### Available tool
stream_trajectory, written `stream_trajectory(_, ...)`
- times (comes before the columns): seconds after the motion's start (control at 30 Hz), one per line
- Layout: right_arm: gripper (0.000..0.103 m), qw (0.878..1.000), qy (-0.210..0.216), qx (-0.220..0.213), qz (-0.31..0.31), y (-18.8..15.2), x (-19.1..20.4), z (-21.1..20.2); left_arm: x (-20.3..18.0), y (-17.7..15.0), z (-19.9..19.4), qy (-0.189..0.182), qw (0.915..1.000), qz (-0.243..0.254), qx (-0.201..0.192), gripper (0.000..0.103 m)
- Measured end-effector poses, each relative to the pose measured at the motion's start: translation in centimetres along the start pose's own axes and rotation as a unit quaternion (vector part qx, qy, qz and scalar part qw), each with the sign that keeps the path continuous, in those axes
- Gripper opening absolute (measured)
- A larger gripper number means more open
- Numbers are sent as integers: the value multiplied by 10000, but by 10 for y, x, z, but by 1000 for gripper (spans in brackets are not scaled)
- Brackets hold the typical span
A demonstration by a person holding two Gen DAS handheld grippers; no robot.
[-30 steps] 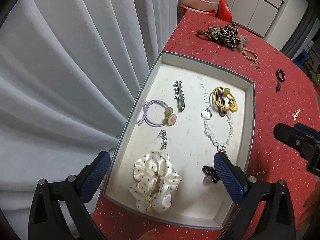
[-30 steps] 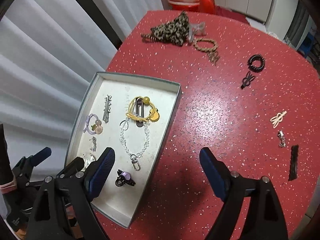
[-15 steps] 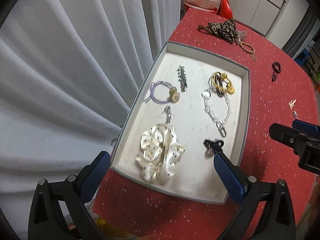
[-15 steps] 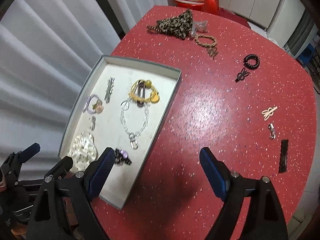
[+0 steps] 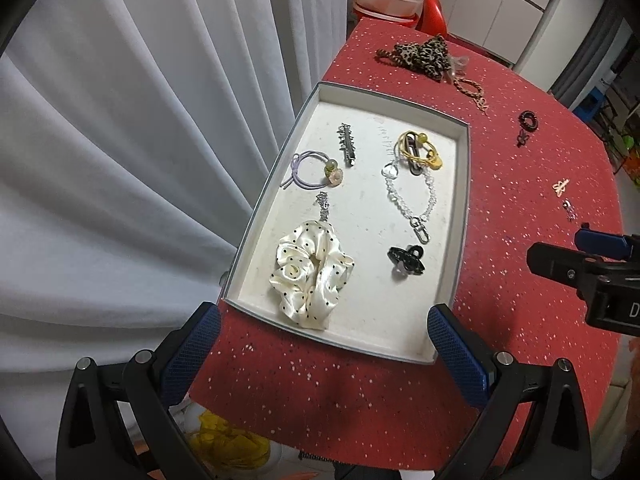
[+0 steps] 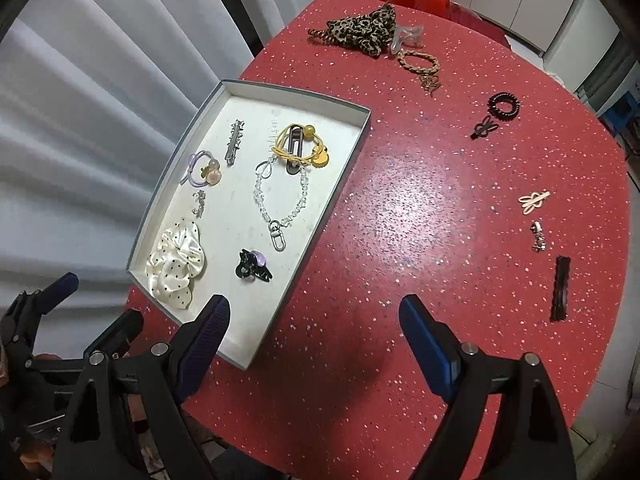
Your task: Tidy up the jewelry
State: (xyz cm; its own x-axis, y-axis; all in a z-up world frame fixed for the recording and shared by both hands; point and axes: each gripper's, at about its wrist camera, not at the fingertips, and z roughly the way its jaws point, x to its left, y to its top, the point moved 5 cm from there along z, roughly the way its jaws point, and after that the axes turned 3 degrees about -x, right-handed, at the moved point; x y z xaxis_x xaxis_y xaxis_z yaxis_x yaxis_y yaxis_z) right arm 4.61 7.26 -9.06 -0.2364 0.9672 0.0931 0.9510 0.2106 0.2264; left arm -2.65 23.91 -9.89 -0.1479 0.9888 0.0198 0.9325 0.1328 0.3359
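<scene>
Two claws: left claw (image 5: 324, 342) and right claw (image 6: 314, 334), both spread wide, nothing between the pads, touching nothing, held above the near edge of the red tabletop (image 6: 420, 208).
Tray (image 6: 344, 168): shallow, grey-rimmed, white floor, at the tabletop's left side beside the curtain (image 5: 140, 140).
Tray, near end: polka-dot scrunchie (image 5: 310, 272); black claw clip (image 5: 406, 262).
Tray, middle: clear bead chain with clasp (image 5: 412, 204); small silver clip (image 5: 323, 204).
Tray, far end: lilac hair tie (image 5: 316, 170); silver barrette (image 5: 347, 144); yellow hair tie (image 5: 418, 148).
Tabletop, right side: black barrette (image 6: 560, 288); small silver charm (image 6: 538, 236); pale bow clip (image 6: 534, 201); black coil tie (image 6: 503, 106).
Tabletop, far end: braided tie (image 6: 419, 62); leopard scrunchie (image 6: 364, 34).
</scene>
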Motion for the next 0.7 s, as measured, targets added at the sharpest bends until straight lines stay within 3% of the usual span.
stream_trajectory(0.37, 89, 9996, -111, -240, -48, -7, -1, -36, -7, -9, -32, 49, 10000, -18, -42, 103)
stream_trajectory(0.7, 89, 9970, -214, -714, -225, -1, 4, -72, -3, 2, -67, 130, 9987, -262, -421, 103)
